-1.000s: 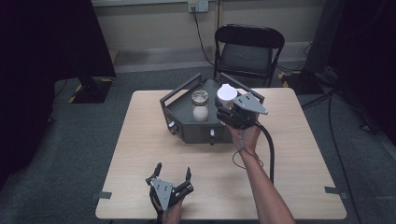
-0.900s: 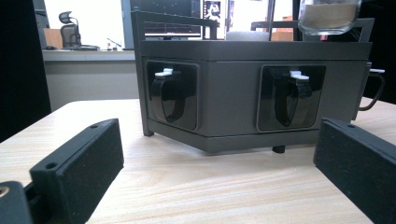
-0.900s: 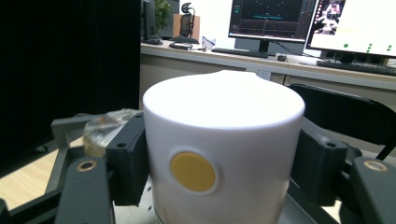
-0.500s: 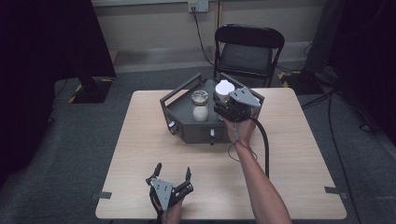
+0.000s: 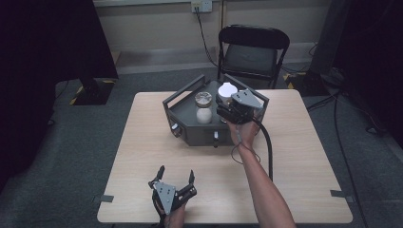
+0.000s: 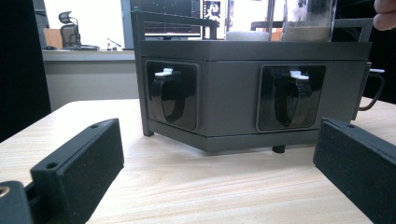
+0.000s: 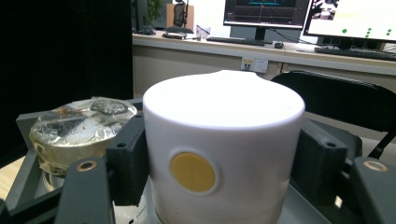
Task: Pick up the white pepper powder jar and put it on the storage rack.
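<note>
Compared with the earlier high views, the right gripper (image 5: 227,102) has drifted a little toward the upper left of the frame and slightly down, carrying the white container (image 5: 227,90) with it, so that it now hangs over the right rear part of the dark grey tray (image 5: 190,130) instead of off its right edge. That suggests the placing step is close to its end: the container looks nearly in position beside the jars already there, though whether its base touches the tray floor cannot be told. In the right gripper view the jaws are clamped on the white container (image 7: 223,154) from either side, pads flat against its wall, with a yellow dot facing the camera. The container stands upright, its long axis vertical, flat top up and base toward the tray; a small lip on its far top rim points away from the gripper, toward the black folding chair (image 5: 253,52) at the top of the frame. Just to its left, in the middle of the tray, sit a clear jar (image 5: 203,99) with a crinkled transparent cover and a smaller white-filled jar (image 5: 204,115) in front of it. The left gripper (image 5: 175,176) rests low near the bottom edge of the desk (image 5: 294,166), left of centre, its jaws spread wide and holding nothing, pointed at the tray's front face with its two black latches.
</note>
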### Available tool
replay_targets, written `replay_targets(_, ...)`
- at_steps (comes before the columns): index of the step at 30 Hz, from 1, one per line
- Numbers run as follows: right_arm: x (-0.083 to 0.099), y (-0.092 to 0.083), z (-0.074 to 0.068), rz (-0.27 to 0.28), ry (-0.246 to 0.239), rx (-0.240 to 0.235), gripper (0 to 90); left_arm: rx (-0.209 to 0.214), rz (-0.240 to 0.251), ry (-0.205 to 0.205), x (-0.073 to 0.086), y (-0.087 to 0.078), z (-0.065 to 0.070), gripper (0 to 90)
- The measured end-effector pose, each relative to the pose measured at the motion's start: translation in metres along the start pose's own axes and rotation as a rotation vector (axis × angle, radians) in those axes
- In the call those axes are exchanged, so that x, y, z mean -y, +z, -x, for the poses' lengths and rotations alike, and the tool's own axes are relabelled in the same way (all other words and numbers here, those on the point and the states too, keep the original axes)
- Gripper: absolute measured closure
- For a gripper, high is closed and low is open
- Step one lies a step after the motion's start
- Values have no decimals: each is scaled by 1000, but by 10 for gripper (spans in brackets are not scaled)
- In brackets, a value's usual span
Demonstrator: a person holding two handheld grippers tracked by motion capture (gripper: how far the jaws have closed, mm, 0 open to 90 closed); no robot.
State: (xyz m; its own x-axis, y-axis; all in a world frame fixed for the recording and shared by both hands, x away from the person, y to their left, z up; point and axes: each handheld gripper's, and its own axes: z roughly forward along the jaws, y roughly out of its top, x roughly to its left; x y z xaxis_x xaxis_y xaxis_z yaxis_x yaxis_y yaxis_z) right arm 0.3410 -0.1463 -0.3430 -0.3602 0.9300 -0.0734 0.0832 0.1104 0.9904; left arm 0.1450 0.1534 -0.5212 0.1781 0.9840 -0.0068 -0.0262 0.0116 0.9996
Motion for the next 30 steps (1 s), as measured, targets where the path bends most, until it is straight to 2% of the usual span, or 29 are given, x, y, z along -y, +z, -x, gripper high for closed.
replay_targets(7,3,0,-1,-1,-4,1,304,0,0,0,0,0,0,11)
replay_targets(19,1,-6,5,-18,19,-7,304,0,0,1,0,0,0,11)
replay_targets(30,2,-6,2,-15,19,2,302,0,0,1,0,0,0,10)
